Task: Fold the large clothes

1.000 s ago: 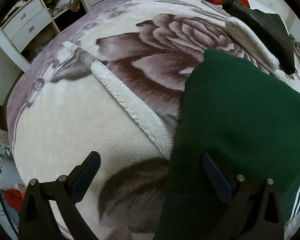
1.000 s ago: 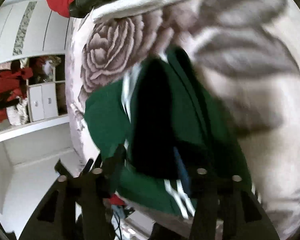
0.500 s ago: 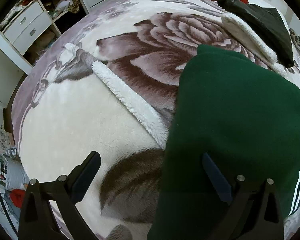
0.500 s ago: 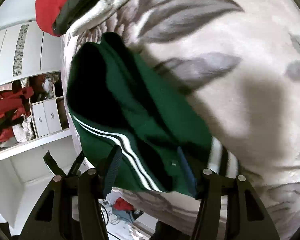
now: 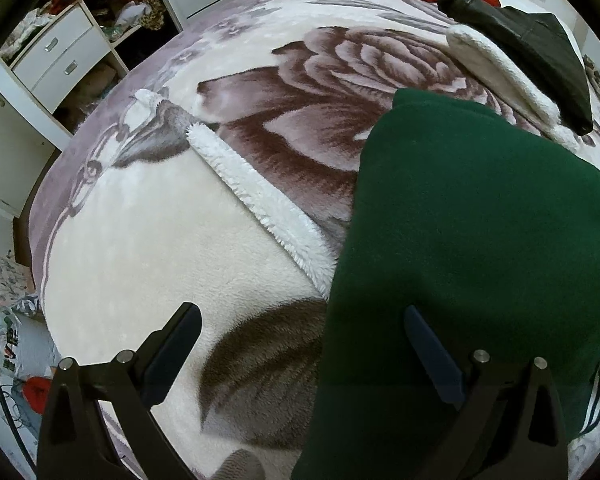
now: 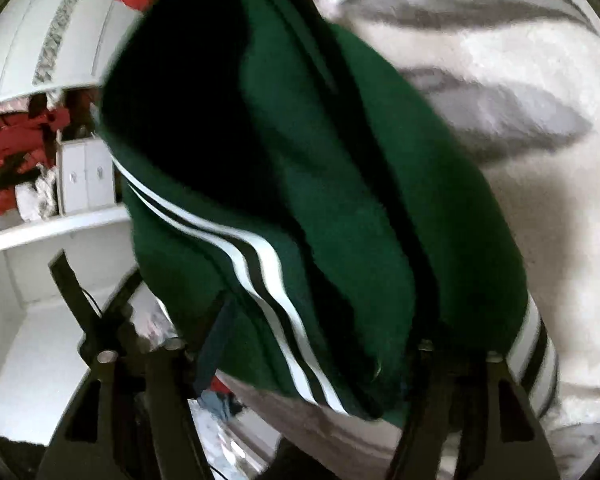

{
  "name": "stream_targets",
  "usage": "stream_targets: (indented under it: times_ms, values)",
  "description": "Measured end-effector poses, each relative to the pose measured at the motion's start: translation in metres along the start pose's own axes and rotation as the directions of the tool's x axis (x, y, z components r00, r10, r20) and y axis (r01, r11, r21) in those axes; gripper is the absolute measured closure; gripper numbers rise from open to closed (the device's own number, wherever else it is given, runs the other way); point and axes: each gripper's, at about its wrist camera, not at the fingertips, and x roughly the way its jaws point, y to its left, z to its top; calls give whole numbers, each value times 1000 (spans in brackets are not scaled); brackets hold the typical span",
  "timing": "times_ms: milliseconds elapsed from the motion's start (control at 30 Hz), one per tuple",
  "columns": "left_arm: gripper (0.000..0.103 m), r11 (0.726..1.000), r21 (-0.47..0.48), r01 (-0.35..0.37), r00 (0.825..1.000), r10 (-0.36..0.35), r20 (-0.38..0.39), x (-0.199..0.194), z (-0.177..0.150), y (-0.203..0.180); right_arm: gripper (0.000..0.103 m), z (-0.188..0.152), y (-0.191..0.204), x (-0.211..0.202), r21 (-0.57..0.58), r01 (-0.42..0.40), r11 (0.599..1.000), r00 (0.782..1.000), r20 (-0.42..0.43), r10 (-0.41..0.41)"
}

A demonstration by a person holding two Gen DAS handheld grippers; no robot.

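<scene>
Your right gripper (image 6: pixel 312 344) looks clamped on the green garment (image 5: pixel 480 240), one end lifted mid-fold over the blanket (image 5: pixel 148 248). Your left gripper (image 5: pixel 300 352) hangs spread, empty — next, I'd lay that end down squarely.

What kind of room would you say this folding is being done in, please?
Most likely a bedroom: the dark green striped garment lies on a plush rose-patterned blanket that looks like bedding, beside white drawers and open shelves crammed with clothes.
</scene>
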Motion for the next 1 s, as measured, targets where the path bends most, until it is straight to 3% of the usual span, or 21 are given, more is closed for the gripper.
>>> stream_targets:
  times_ms: [100,267,400,500,633,667,733,867,1000]
  values:
    - [0,1000,6,-3,1000,3,2,-2,1,-1,86,-5,11,-7,19,12,1000,999,43,-13]
    - [0,999,11,46,999,-46,-3,-22,4,-5,90,-38,32,-61,98,-71,993,984,167,54]
    - [0,995,58,85,996,-86,11,-40,8,-25,91,-67,35,-113,158,-84,984,964,264,40]
    - [0,989,97,108,994,-110,9,-42,11,-42,91,-75,26,-129,186,-20,982,958,286,-34]
    - [0,983,139,117,993,-119,6,-22,10,-58,91,-48,-43,-96,253,119,960,961,215,-176]
    - [0,983,145,113,994,-113,-2,-16,10,-61,91,-37,-70,-72,295,115,949,975,148,-164]
    - [0,979,162,122,993,-121,-17,-4,10,-64,87,-26,-94,-53,364,73,928,986,113,-122]
    - [0,979,163,125,992,-123,-20,-4,14,-61,81,-6,-85,-69,332,19,943,998,52,-38]
    - [0,981,139,134,991,-131,-33,-10,17,-57,51,12,-60,-101,251,-4,968,993,112,-25]
